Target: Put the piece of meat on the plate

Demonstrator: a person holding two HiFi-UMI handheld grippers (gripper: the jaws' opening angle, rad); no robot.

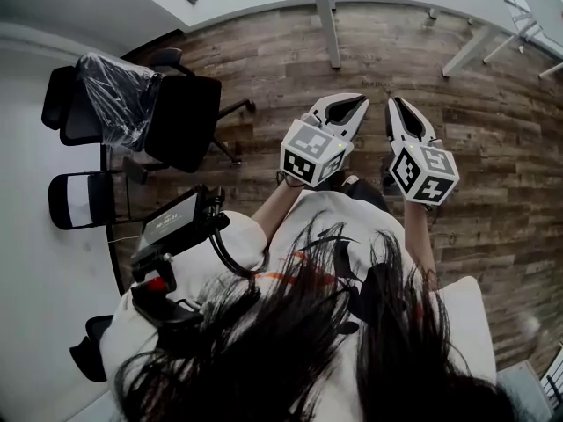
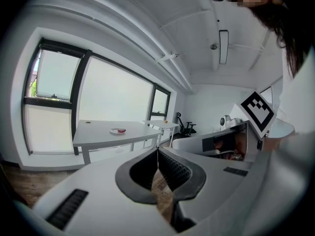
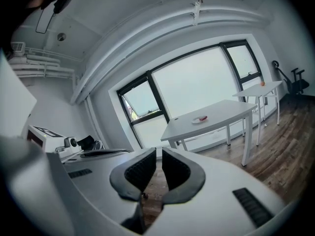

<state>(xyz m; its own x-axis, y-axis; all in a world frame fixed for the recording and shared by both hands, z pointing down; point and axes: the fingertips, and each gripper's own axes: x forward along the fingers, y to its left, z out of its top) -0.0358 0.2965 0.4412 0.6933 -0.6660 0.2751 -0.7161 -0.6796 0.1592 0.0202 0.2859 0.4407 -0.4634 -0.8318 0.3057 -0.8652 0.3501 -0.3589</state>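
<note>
**Gripper state.** The left gripper is closed, its pad tips touching, with nothing between them. The right gripper is also closed and empty. Both point across the room, slightly downward, over the wooden floor.

**Location of the work items.** The meat shows as a small red piece at the plate, on a white counter by the window. It is well apart from both grippers. At this range it cannot be determined whether the meat lies on the plate or just beside its rim.

**Expected handling.**
- Weight: probably light, as the piece is small compared with the plate.
- Stiffness: probably soft. It is likely to sag or squash under a hard squeeze.
- Surface: possibly slick, so a shallow pinch at a thin edge may slip.
- The plate looks shallow and light, and may slide if pushed.

**Recommended grasp.** Open one gripper before reaching the counter. Straddle the piece across its thickest middle part, with the pads on opposite sides. Close gently and only until the piece is held.
</note>
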